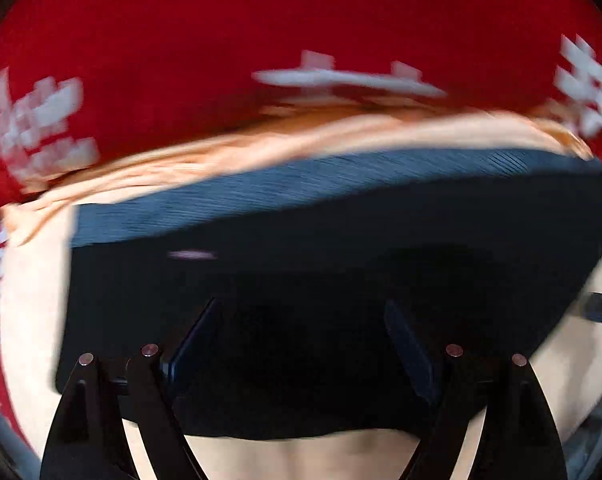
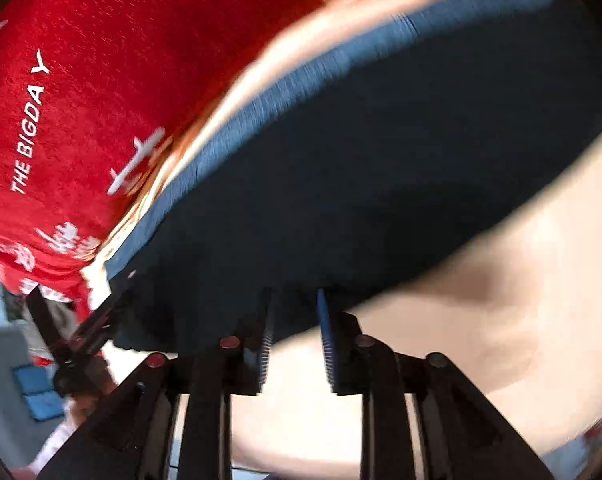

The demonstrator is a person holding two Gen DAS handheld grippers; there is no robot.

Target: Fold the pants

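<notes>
Fingers first: the left gripper has its dark fingers spread wide, hanging over the dark navy knit pants with the ribbed blue waistband, nothing pinched between them as far as the blur lets me see; the right gripper shows its ribbed blue pads a narrow gap apart at the near edge of the same pants, the cloth just beyond the tips and not clamped. The pants lie as a compact, flat block on a pale peach sheet, which itself sits over a red cloth with white print; the waistband runs along the far edge. By my reading the folding is largely done, with the bundle looking tidy and squared; what may remain is one more fold or a final smoothing, though the blur hides how many layers are stacked.
</notes>
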